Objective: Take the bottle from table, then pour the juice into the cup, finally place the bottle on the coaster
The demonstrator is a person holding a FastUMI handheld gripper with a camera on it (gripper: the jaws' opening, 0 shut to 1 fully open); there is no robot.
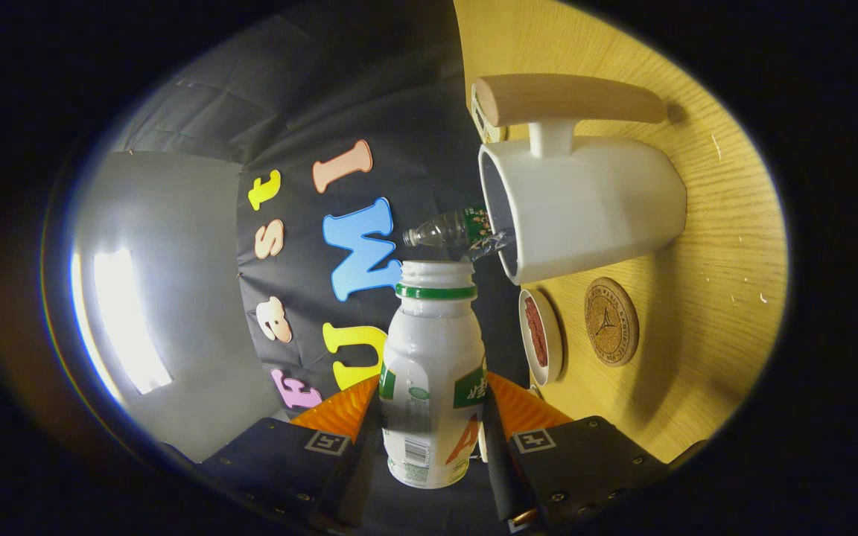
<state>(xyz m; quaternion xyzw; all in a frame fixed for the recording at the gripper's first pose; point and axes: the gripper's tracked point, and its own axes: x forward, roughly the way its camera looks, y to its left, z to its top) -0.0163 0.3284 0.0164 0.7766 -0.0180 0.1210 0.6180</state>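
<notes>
A: Since the whole view is rolled sideways, where's the bottle [433, 372] rel. to the gripper [429, 435]?

B: Right between the jaws. They're pinching it on both flanks, at the lower body by the label, base end nearest the camera, open neck w/ the green ring pointing ahead. No cap on it.

A: And the cup [585, 208]?

B: Just ahead of the neck, off to one side. White mug w/ a wooden handle, standing on the yellow wood counter [727, 246]. Its mouth faces the bottle's mouth, so I'd judge we're mid-pour. Can't make out a juice stream, tho.

A: Coaster?

B: Round cork coaster [611, 321] flat on the counter, beside the mug, beyond the jaws. Nothing on it. A small white dish [541, 336] w/ sth reddish inside sits next to it, nearer the bottle. Also a clear plastic bottle [447, 229] past the mug's rim, partly hidden.

A: How'll the bottle handle?

B: Thin plastic, prob. light and getting lighter as it empties. Walls will likely give under a hard squeeze, and squeezing w/ no cap could push juice out. Glossy label film may be slick, so it could twist in the grip when tipped.

A: Best hold?

B: Where it is now, approx.: mid to lower body, flat against the sides, firm but not crushing. Keeps the neck free for pouring and the base free for setting down on the cork.
</notes>
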